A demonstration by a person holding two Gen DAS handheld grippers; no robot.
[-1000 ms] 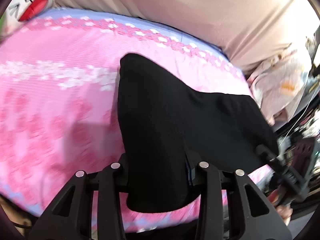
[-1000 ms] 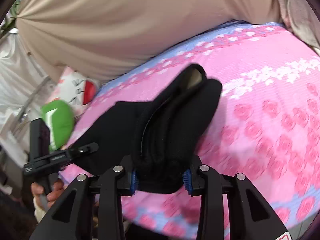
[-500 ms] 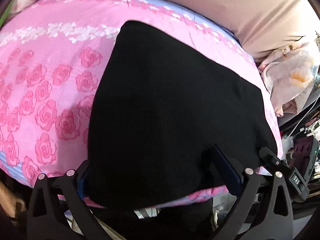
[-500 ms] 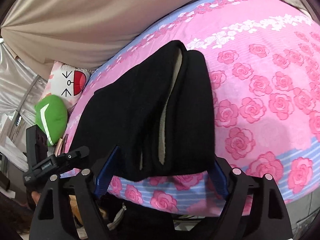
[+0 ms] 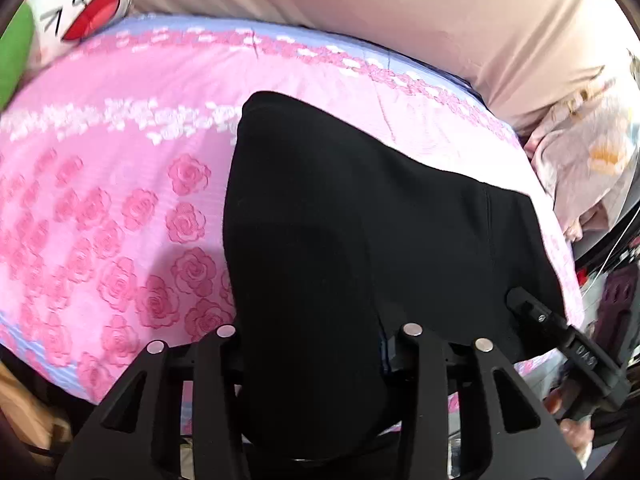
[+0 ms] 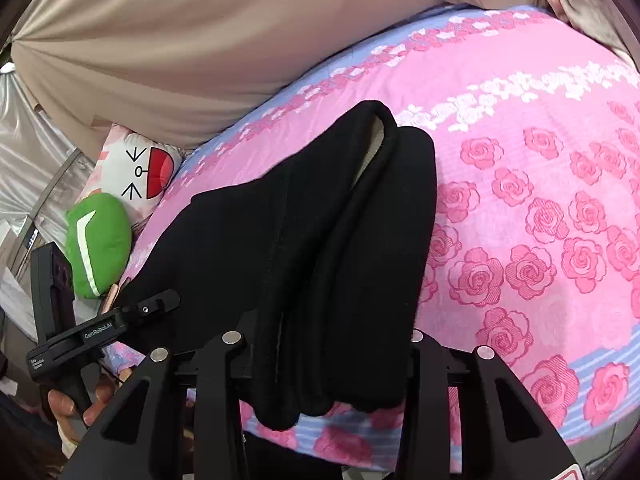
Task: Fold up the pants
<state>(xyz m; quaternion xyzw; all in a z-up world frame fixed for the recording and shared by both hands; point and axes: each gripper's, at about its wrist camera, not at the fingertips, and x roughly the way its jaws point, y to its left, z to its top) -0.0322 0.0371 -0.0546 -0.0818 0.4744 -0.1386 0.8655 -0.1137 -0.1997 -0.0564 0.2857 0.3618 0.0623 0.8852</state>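
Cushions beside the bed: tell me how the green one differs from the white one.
The green cushion is plain green with a white stripe; the white cushion carries a cartoon face with a red mouth. The green cushion lies nearer the camera, the white cushion behind it. Both rest at the pink bedspread's edge.

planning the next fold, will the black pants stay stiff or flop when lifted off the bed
Likely floppy: the black pants drape over the bed's edge and sag between the right tongs. Probably thick and fairly heavy, since pale fleecy lining shows at the fold. The layers may slide apart, so the left tongs should grip too.
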